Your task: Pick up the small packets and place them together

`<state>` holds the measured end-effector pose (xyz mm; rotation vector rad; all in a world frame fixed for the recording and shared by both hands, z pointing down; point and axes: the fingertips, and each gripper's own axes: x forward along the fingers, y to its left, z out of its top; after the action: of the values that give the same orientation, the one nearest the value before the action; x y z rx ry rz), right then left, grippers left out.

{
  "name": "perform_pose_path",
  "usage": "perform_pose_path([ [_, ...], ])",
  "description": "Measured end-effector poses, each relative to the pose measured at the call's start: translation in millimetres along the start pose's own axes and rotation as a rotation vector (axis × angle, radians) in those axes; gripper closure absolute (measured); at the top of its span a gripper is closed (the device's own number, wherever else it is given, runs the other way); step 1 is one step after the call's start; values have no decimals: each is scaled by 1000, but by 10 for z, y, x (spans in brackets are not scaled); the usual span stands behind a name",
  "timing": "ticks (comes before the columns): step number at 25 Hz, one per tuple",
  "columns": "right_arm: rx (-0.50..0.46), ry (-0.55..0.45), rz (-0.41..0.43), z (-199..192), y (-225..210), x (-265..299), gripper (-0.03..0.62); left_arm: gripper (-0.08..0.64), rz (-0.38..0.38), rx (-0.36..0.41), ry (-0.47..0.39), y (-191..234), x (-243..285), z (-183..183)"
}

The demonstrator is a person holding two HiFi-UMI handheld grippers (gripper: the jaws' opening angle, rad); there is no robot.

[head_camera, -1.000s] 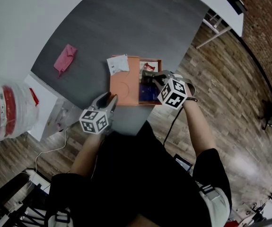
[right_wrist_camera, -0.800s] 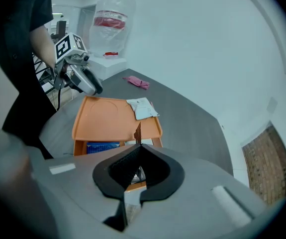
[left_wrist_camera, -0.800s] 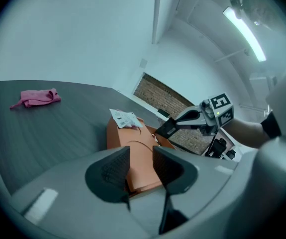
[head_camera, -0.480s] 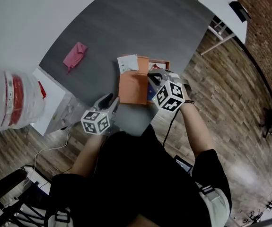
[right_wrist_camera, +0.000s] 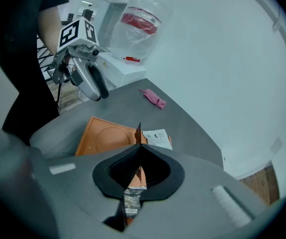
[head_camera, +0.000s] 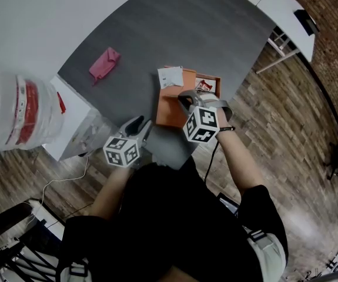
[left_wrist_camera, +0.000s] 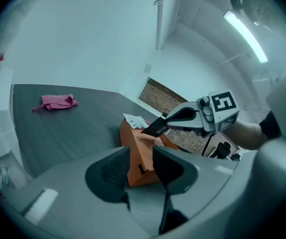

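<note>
An orange box [head_camera: 170,114] lies open near the grey table's front edge, its flat lid toward me. My right gripper [head_camera: 184,99] hovers over that lid, shut on a thin dark packet [right_wrist_camera: 132,199] that is seen edge-on between the pads; from the left gripper view the same dark packet [left_wrist_camera: 155,127] sticks out of the jaws. A white packet [head_camera: 170,75] rests on the box's far corner. A red-and-white packet [head_camera: 204,86] lies in the box's right compartment. My left gripper [head_camera: 140,124] waits open just left of the box with nothing between its fingers.
A pink cloth [head_camera: 104,63] lies on the table [head_camera: 157,28] at the far left. A large water jug [head_camera: 10,119] stands on a white cabinet [head_camera: 77,135] left of the table. Wooden floor lies to the right.
My right gripper has moved left from the box's right compartment to above the lid, rolling as it went, with the dark packet in it. The left gripper has crept slightly toward the box.
</note>
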<state>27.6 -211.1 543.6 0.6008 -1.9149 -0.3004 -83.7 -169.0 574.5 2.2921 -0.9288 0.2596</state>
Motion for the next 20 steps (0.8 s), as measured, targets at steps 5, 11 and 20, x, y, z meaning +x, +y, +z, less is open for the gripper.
perform_pose_path([
  [5, 16, -2, 45, 31, 186, 62, 588, 420, 4, -2, 3, 37, -58, -20],
  [11, 62, 9, 102, 4, 383, 116, 562, 420, -5, -3, 16, 34, -81, -81],
  [20, 109, -10, 156, 25, 611, 165, 485, 420, -14, -1, 30, -3, -109, -168],
])
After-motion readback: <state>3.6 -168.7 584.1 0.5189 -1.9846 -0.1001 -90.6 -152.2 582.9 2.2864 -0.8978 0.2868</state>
